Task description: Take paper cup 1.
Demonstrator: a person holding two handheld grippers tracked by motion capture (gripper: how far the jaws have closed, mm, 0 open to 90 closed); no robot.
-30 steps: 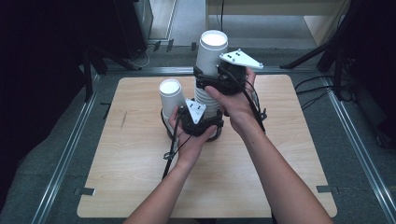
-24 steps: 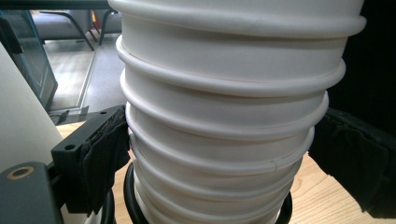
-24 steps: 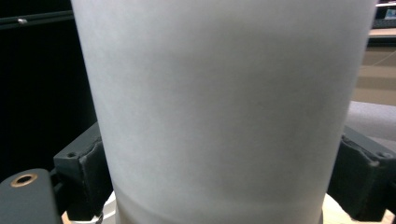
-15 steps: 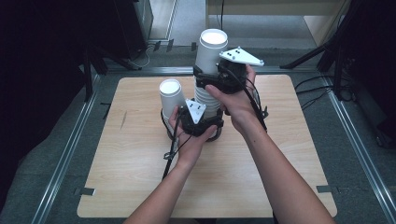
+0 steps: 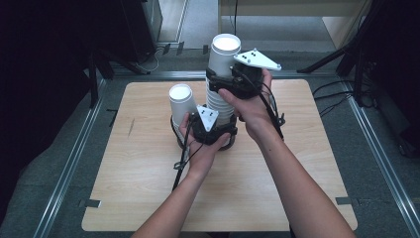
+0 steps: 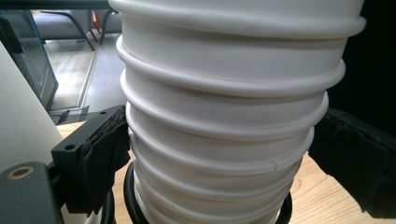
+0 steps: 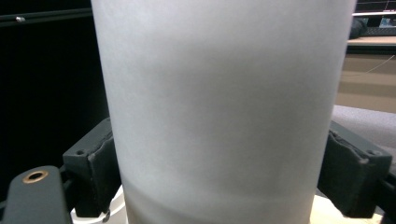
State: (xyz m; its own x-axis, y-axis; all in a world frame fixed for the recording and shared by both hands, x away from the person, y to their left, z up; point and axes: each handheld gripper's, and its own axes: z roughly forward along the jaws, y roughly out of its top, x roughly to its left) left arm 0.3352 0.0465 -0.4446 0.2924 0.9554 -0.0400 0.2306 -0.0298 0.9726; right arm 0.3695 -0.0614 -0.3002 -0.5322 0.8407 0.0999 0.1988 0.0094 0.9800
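A tall stack of white paper cups (image 5: pixel 221 103) stands on the wooden table (image 5: pixel 148 198). My left gripper (image 5: pixel 219 124) is shut on the lower part of the stack (image 6: pixel 224 121), with its black pads (image 6: pixel 105 158) pressed to either side of the ribbed rims. Higher up, my right gripper (image 5: pixel 224 85) is shut on the top cup (image 5: pixel 224 54), whose smooth wall (image 7: pixel 224 112) sits between its jaws. A single white cup (image 5: pixel 181 101) stands upright just left of the stack, beside the left hand.
A black ring (image 6: pixel 128 198) lies around the foot of the stack. Metal rails (image 5: pixel 69 168) run along the table's sides, and dark stands and cables (image 5: pixel 337 94) sit beyond its far and right edges.
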